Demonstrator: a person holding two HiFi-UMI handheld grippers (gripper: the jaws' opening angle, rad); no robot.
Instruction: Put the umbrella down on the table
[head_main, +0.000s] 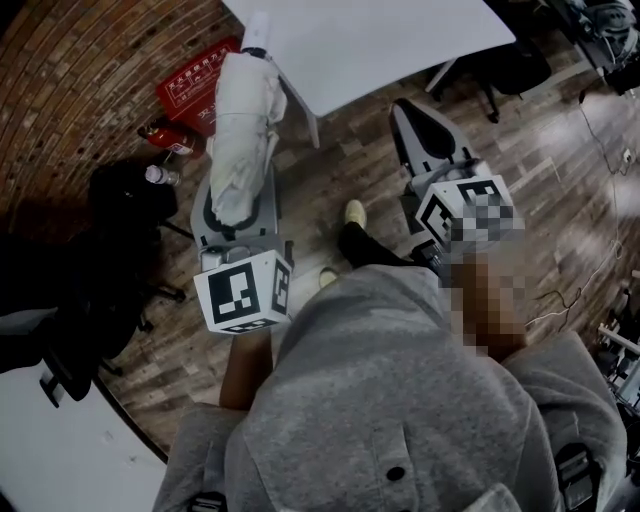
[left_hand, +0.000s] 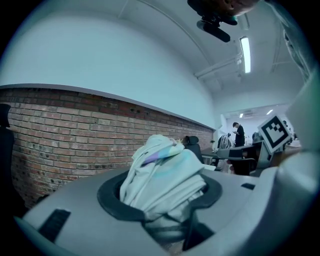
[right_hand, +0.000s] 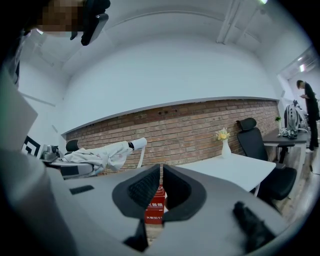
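Observation:
A folded white umbrella (head_main: 243, 120) sticks out forward from my left gripper (head_main: 242, 178), which is shut on its bunched fabric. Its black-and-white handle end (head_main: 257, 32) reaches over the near edge of the white table (head_main: 380, 40). In the left gripper view the fabric (left_hand: 162, 170) fills the space between the jaws. My right gripper (head_main: 415, 115) hangs over the wooden floor to the right, its jaws together with nothing in them. From the right gripper view, the umbrella (right_hand: 102, 152) shows at the left and the table (right_hand: 235, 167) lies ahead.
A red box (head_main: 195, 85) and a bottle (head_main: 158, 175) lie on the floor by the curved brick wall. A black office chair (head_main: 120, 230) stands at the left. A vase of flowers (right_hand: 225, 142) sits on the table, with another chair (right_hand: 252, 140) behind it. A person's shoes (head_main: 355, 212) are below.

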